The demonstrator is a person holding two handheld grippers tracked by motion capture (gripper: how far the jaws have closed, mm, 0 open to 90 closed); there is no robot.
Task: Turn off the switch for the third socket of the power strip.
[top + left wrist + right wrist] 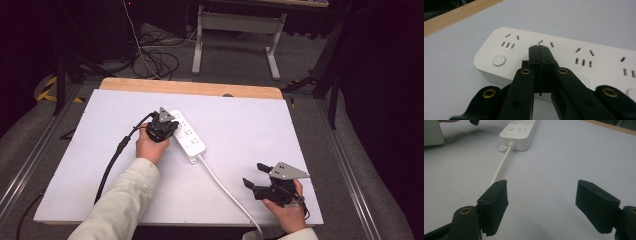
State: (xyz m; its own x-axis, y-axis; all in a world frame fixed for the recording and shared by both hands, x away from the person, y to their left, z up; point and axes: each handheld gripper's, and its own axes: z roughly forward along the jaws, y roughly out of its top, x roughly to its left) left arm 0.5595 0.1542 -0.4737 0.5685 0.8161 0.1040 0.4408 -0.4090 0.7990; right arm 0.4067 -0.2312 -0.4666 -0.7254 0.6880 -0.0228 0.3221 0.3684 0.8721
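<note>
A white power strip [188,135] lies slantwise near the middle of the white table, its white cord [227,192] running to the front edge. My left gripper [166,129] rests over the strip's left side, jaws shut with nothing between them. In the left gripper view its tips [540,50] sit over the strip [564,57], next to a socket and between two round buttons [499,60]. My right gripper [255,176] is open near the front right of the table, apart from the cord. In the right gripper view the strip [520,131] lies ahead, the cord [500,168] passing the left pad [495,205].
The white board [250,130] covers the table, with a wooden strip [190,88] along its far edge. A black cable [112,160] trails from the left gripper toward the front left. Beyond the table stand a grey desk frame [235,35] and floor cables [155,60].
</note>
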